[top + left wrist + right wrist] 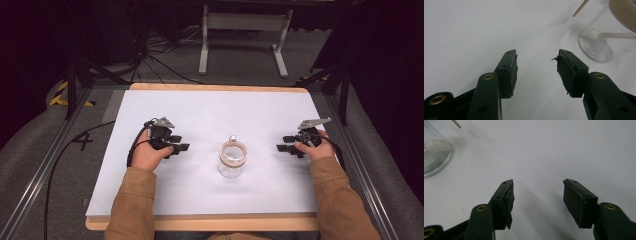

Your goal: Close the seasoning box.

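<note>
In the middle of the white table stands a small glass jar, and I will use it as my marker for everything else. The jar is upright and see-through, with a tan wooden ring around its top. A little silver thing sits at the far edge of that ring, but it is too small for me to say what it is. In the left gripper view I can see a thin pale stick lying inside the jar, low down near the round glass bottom. My left gripper is to the left of the jar and well apart from it. Its jaws point toward the jar and stand partly open, and there is nothing but bare table between them. My right gripper is to the right of the jar, also well apart, and also pointing at it. Its jaws stand wide open and they hold nothing too. So both tools are free and neither one touches the jar. I think the jar work could be finished, since the stick is already inside and both tools are off to the sides. Or it could be that I am just about to reach in for the jar. I cannot tell which from here. If something is left to do, it would be to close in on the jar from both sides.
</note>
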`<action>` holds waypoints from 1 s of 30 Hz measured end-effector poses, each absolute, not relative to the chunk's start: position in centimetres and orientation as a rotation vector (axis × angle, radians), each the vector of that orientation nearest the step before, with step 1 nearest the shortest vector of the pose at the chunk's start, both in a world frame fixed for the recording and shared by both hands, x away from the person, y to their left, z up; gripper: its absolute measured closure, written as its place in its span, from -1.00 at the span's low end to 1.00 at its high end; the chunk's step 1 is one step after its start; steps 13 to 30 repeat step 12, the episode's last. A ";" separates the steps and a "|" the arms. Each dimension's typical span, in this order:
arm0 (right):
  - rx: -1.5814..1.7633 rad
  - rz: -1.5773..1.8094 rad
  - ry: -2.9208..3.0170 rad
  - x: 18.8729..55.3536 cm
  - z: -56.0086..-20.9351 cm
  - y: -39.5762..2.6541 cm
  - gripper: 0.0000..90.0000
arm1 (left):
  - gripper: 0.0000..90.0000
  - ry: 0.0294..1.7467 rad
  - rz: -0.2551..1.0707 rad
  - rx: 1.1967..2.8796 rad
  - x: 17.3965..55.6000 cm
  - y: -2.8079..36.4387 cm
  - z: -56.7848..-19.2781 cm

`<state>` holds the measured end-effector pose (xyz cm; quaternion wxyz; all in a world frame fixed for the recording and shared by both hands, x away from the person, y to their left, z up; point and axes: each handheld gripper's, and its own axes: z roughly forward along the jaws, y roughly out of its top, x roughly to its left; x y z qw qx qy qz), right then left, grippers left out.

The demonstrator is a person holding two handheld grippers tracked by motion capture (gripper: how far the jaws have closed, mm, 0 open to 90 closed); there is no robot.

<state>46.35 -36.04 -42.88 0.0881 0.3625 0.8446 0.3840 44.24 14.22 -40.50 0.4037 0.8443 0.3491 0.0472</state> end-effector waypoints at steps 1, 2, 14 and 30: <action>1.088 1.144 2.514 46.4 -43.1 -36.1 -0.07 | 0.12 0.883 0.125 2.146 44.3 14.3 -40.6; 1.082 1.138 2.515 46.5 -43.3 -36.1 -0.07 | 0.11 0.889 0.126 2.154 44.4 14.3 -40.8; 1.054 1.130 2.517 46.4 -43.5 -35.9 -0.09 | 0.06 0.901 0.128 2.170 44.5 14.1 -41.1; 1.054 1.130 2.517 46.4 -43.5 -35.9 -0.09 | 0.06 0.901 0.128 2.170 44.5 14.1 -41.1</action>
